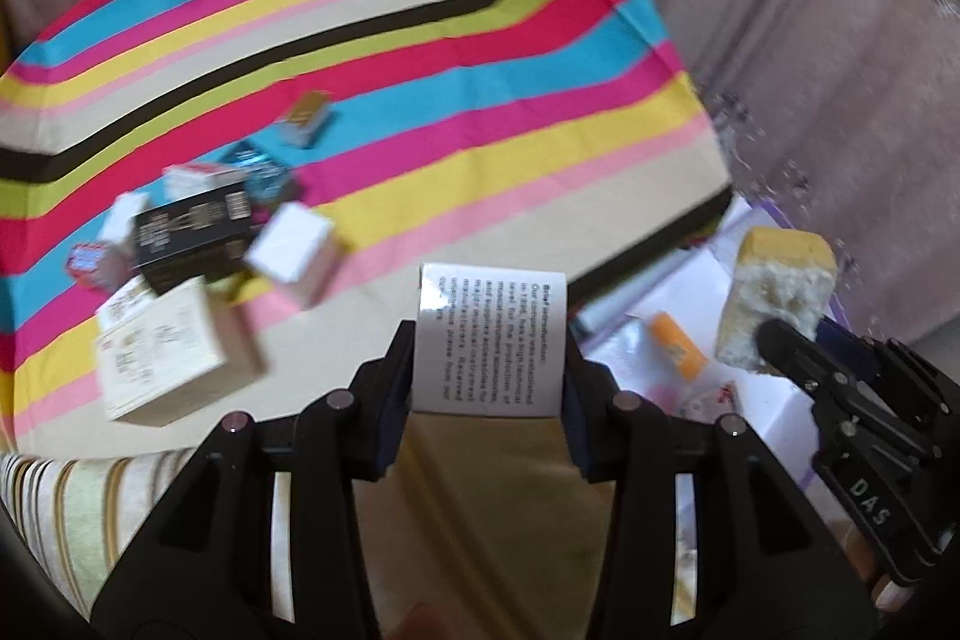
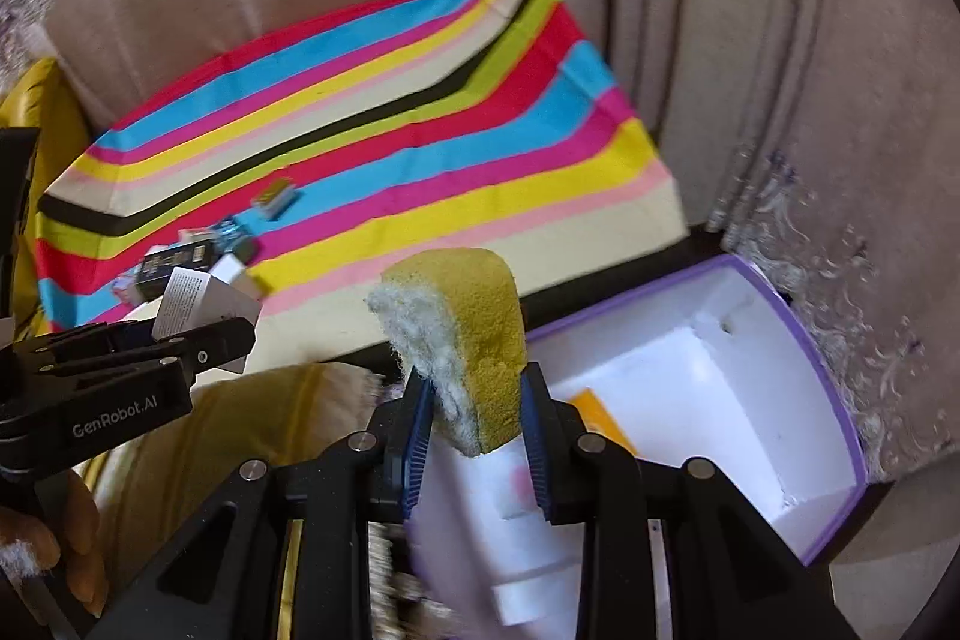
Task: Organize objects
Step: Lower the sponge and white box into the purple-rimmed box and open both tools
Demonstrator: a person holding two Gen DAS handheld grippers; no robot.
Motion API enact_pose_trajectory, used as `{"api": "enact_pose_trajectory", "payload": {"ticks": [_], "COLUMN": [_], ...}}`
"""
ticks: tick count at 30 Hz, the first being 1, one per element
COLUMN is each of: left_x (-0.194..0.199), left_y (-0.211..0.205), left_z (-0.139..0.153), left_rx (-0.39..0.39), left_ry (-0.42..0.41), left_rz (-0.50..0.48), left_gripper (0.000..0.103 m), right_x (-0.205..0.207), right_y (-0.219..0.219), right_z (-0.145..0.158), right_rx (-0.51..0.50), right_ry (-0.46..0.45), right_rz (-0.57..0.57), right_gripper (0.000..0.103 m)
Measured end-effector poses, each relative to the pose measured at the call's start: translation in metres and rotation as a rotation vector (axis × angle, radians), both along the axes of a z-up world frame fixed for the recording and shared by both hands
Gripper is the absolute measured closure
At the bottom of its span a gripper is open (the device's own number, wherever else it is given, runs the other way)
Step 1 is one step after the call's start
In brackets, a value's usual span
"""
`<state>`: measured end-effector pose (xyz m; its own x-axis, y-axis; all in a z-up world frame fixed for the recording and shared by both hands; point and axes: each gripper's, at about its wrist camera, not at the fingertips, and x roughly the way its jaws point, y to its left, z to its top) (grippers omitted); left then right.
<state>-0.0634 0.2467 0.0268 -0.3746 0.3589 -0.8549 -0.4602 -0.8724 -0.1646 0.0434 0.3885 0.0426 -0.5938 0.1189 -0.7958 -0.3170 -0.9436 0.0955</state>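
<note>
- The left claw (image 1: 489, 340) is clamped on a small white box (image 1: 492, 340) printed with black text, carried in the air above the near edge of a surface draped in a bright striped cloth (image 1: 420, 40); whether that surface is a desk or a bed cannot be told.
- The right claw (image 2: 477, 436) is clamped on a yellow sponge (image 2: 468, 334) with a pale scouring face, held above the near rim of an open purple-edged box (image 2: 840, 400).
- Inside the purple-edged box, an orange item (image 2: 600, 418) already lies on the white lining, and something pink and white beneath the right claw is too blurred to name; most of the lining is bare.
- Left on the striped cloth is a loose cluster of small cartons: a cream box (image 1: 162, 352), a black box (image 1: 192, 232), a white cube-like box (image 1: 294, 250), a blue-patterned pack (image 1: 264, 172) and a gold-topped pack (image 1: 306, 118) a little apart from the rest.
- Judged from this, the sorting is in its early-to-middle stretch: few things are stored, two are in transit, and at least five wait on the cloth.
- Both carried items appear bound for the purple-edged box, the sponge being nearer; neither has been set down yet.
- Part of a hand (image 2: 54, 550) shows at the lower left of the right wrist view, gripping the left tool's handle.
</note>
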Motion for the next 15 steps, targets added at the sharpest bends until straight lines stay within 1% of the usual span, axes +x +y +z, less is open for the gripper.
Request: {"api": "enact_pose_trajectory", "payload": {"ticks": [6, 11, 12, 13, 14, 15], "left_x": [0.015, 0.026, 0.027, 0.028, 0.028, 0.029], "left_y": [0.046, 0.065, 0.068, 0.070, 0.071, 0.071], "left_z": [-0.009, -0.018, -0.019, -0.021, -0.023, -0.024], "left_rx": [0.009, 0.033, 0.040, 0.045, 0.051, 0.057], "left_ry": [-0.042, -0.093, -0.107, -0.120, -0.133, -0.145], "left_rz": [-0.122, -0.204, -0.217, -0.228, -0.235, -0.238], "left_gripper": [0.056, 0.055, 0.053, 0.044, 0.038, 0.028], "right_x": [0.018, 0.028, 0.031, 0.033, 0.034, 0.034], "right_y": [0.032, 0.047, 0.048, 0.050, 0.051, 0.052], "right_z": [-0.011, -0.023, -0.025, -0.027, -0.027, -0.028], "right_rx": [-0.003, -0.016, -0.022, -0.031, -0.041, -0.045], "right_ry": [-0.024, -0.066, -0.073, -0.078, -0.079, -0.084], "right_rz": [-0.086, -0.131, -0.134, -0.139, -0.143, -0.146], "right_gripper": [0.073, 0.071, 0.071, 0.071, 0.070, 0.069]}}
